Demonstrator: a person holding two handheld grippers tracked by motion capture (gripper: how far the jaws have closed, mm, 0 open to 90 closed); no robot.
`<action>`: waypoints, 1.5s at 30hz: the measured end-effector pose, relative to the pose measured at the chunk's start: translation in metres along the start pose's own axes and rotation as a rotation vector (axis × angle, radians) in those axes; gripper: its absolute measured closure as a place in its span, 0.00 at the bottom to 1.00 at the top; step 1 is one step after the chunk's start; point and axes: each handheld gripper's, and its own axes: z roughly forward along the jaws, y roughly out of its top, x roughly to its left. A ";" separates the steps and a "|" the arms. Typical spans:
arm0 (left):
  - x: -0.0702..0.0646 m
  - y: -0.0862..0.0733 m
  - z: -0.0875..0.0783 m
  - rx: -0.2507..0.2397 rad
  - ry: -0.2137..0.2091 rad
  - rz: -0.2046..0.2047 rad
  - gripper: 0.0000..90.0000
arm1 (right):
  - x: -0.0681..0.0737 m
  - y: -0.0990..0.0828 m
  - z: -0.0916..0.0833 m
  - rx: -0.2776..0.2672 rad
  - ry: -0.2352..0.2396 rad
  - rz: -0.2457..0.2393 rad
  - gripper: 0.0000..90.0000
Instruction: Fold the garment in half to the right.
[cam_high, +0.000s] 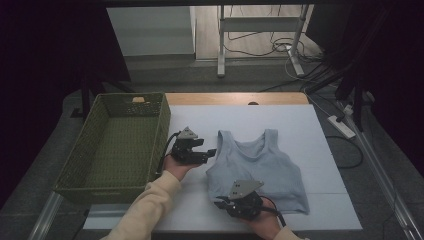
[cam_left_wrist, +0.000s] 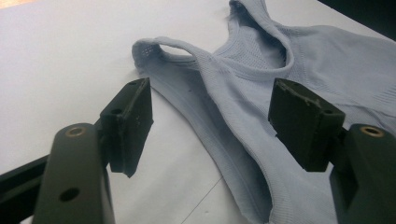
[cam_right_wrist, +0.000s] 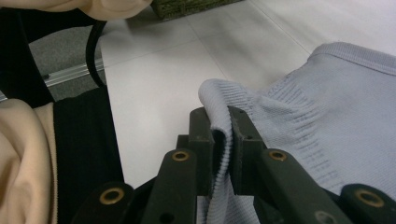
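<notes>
Pale-blue ribbed knit tank top (cam_high: 260, 167) lies flat mid-table. At its seven o'clock corner, the right gripper (cam_high: 226, 202) pinches the hem; at ten o'clock, the left gripper (cam_high: 210, 152) hovers level, jaws spread, palm up.

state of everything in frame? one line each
tank top: flat on the table, bottom hem corner pinched
right gripper: shut on the tank top's hem
left gripper: open, jaws either side of the strap and armhole edge, not gripping
basket: upright at the table's left, nothing in it
</notes>
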 end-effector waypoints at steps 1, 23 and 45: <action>0.000 0.000 0.000 0.001 0.000 0.000 0.35 | 0.001 0.000 0.001 -0.004 0.003 0.001 0.90; 0.005 0.010 0.035 0.043 0.004 -0.031 0.33 | 0.001 0.003 0.005 -0.007 0.036 -0.002 0.90; 0.034 0.010 0.085 0.147 0.069 -0.069 0.30 | 0.000 0.002 0.006 -0.001 0.041 0.002 0.89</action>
